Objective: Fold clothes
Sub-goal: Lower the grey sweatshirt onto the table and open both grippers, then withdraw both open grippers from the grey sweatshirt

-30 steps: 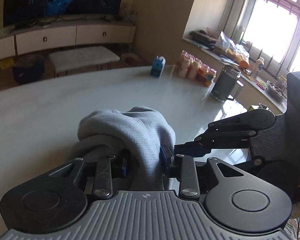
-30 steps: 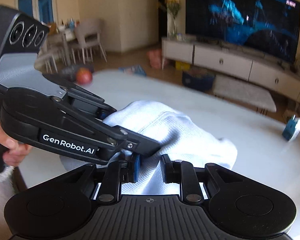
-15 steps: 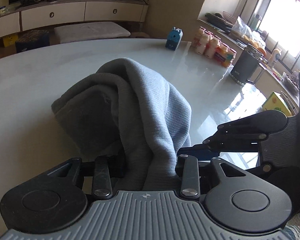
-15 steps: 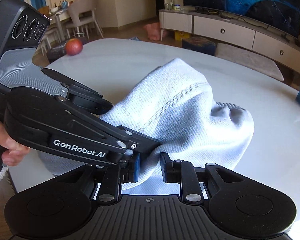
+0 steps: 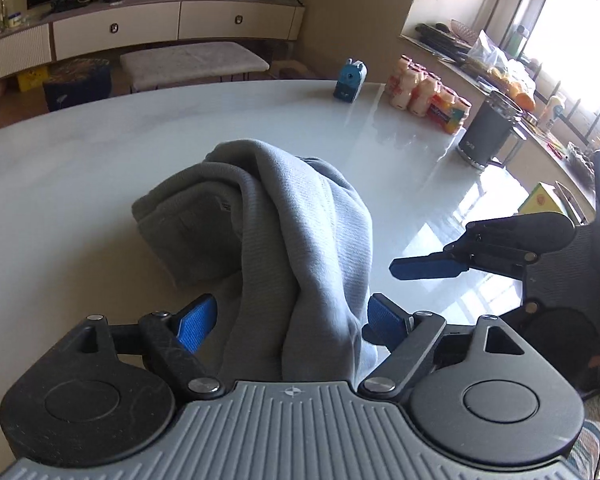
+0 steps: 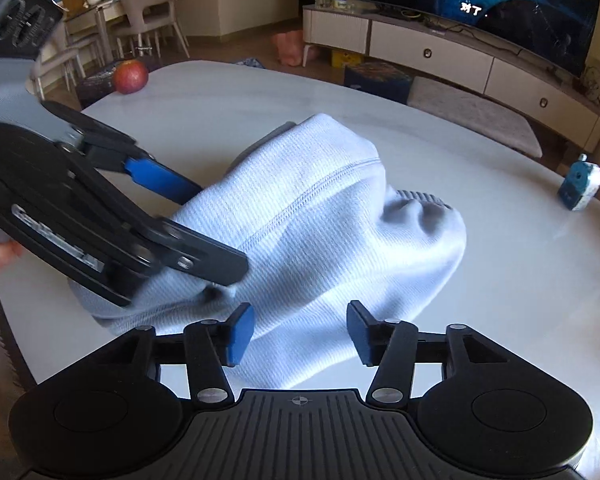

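Centrally, the left gripper (image 5: 292, 316) stands with its blue pads (image 5: 196, 322) apart and its jaws opening; the grey garment (image 5: 284, 232) lies between them, no pad pressing on it. The right gripper (image 6: 298, 332) likewise has its jaws opening, pads clear of the cloth, with a fold of the garment (image 6: 320, 220) running between them. The garment sits bunched in a loose mound on the white table (image 5: 60, 184), just ahead of both grippers. Farther out on the table are a blue sharpener-like object (image 5: 350, 80), a pack of small bottles (image 5: 428, 98) and a dark cylindrical mug (image 5: 488, 136); an apple (image 6: 130, 76) rests near the opposite edge. Beyond the table are a low white TV cabinet (image 5: 172, 24) beneath a large screen (image 6: 480, 4), a padded bench (image 5: 192, 60), dining chairs (image 6: 152, 12) and a bright window (image 5: 572, 12).

Compared with a second earlier, both grippers, then clamped on the cloth, have let go, and the mound has sunk onto the table and spread wider.
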The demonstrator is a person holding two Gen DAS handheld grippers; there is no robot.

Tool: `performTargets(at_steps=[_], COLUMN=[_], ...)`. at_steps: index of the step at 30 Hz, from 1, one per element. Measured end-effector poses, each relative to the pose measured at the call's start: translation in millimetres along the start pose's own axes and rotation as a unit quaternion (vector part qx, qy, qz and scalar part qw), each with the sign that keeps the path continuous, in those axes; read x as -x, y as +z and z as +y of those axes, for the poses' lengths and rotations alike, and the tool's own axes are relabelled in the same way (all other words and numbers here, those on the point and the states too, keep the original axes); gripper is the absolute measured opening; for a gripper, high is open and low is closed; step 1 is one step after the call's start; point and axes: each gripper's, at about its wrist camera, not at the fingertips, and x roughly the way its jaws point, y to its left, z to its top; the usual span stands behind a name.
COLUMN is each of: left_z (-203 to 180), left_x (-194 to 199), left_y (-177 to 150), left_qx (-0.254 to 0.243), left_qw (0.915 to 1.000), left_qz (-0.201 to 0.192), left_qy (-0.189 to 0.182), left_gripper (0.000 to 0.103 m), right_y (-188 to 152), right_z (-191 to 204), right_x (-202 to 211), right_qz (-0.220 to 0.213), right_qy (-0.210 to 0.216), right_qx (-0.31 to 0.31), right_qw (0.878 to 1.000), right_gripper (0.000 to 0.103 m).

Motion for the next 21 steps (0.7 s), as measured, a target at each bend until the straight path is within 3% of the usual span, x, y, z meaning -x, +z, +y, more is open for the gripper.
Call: performTargets(at_steps=[8,12,21], left_z=[15,22,26], left_x=[32,35,30], left_y=[-25,-35,-58], left_qx=[-0.009,-0.002,-0.011], left_qw=[0.9996,0.9995,0.9986], left_qz=[0.011,0.017,0.048], left_qy=[0.025,0.026,0.018], left_gripper=[0.082,0.082,0.082], right_y=[-7,-4,7], right_z=[8,10,18], right_x=[23,33,35], right_qz=[-0.005,-0.018,-0.020], right_qy=[-0.004,0.014,0.013], right_qx=[0.000,-0.015,-0.009], right_qw=[1.000,1.000,1.000], right_gripper=[0.053,0.058,0.060])
